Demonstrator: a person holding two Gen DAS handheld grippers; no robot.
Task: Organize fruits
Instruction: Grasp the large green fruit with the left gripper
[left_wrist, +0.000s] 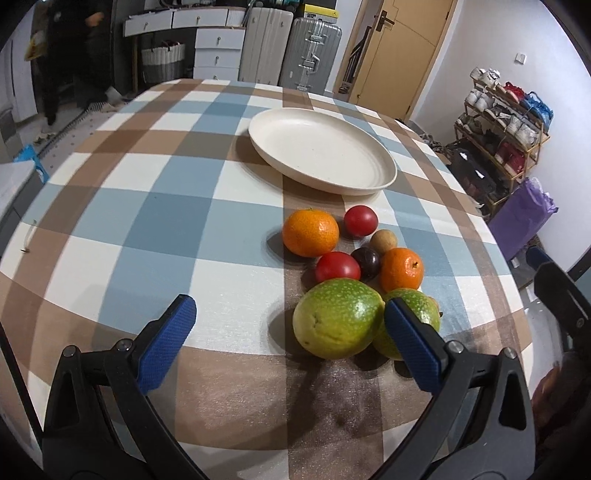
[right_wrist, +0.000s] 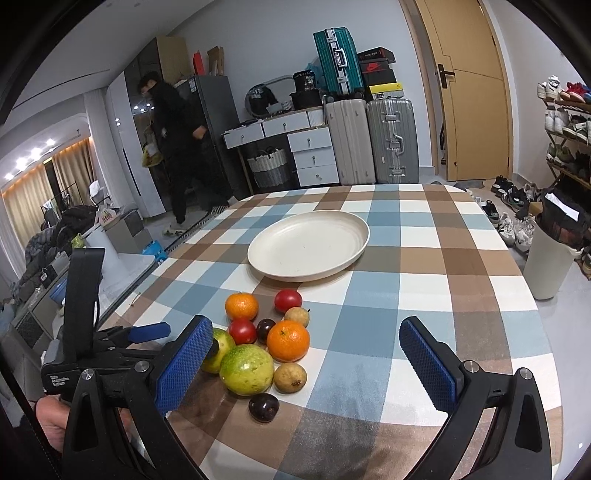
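Left wrist: green fruit btwn open left tool fingers.

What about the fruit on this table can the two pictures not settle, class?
- Second green fruit: left wrist view, mostly behind the left tongs' blue pad and the front green fruit.
- Near brown fruit and near dark fruit: seen only from the right wrist; the left view hides them.
- Fruit kinds: the small brown and dark ones are too small to name.
- Plate: empty, underside unseen.
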